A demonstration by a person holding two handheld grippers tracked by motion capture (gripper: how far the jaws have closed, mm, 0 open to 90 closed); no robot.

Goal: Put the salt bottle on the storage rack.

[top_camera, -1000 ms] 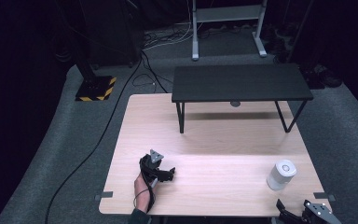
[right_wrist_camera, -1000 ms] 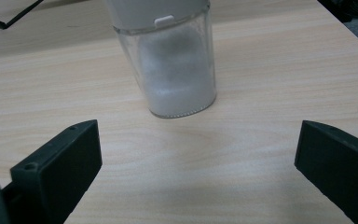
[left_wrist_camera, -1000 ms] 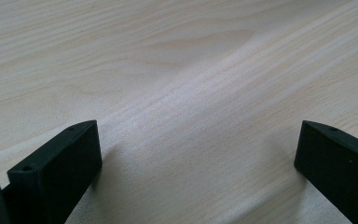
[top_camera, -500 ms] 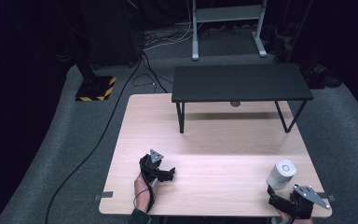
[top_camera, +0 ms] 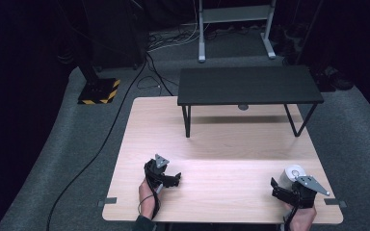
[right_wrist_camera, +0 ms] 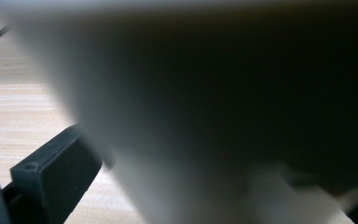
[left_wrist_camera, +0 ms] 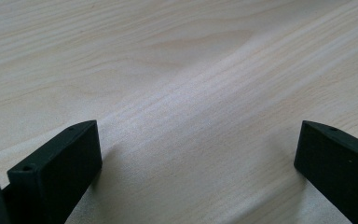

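A white cylinder (top_camera: 292, 174) with a round top stands near the front right corner of the light wood table (top_camera: 221, 139). My right gripper (top_camera: 282, 188) sits close against its near side. In the right gripper view the white cylinder (right_wrist_camera: 223, 107) is a close blur between the jaws, which stand wide apart; the left fingertip (right_wrist_camera: 56, 177) is plain and the other barely shows. Whether the pads touch it I cannot tell. My left gripper (top_camera: 173, 179) rests low at the front left, open (left_wrist_camera: 196, 135) over bare wood.
A low black bench (top_camera: 248, 84) stands across the back of the table. Grey tape marks (top_camera: 107, 202) sit at the front corners. A black cable (top_camera: 101, 144) runs over the grey carpet on the left, past a yellow-striped stand base (top_camera: 99, 91).
The right gripper has come up from the table's front edge to the white cylinder. The left gripper has stayed where it was.
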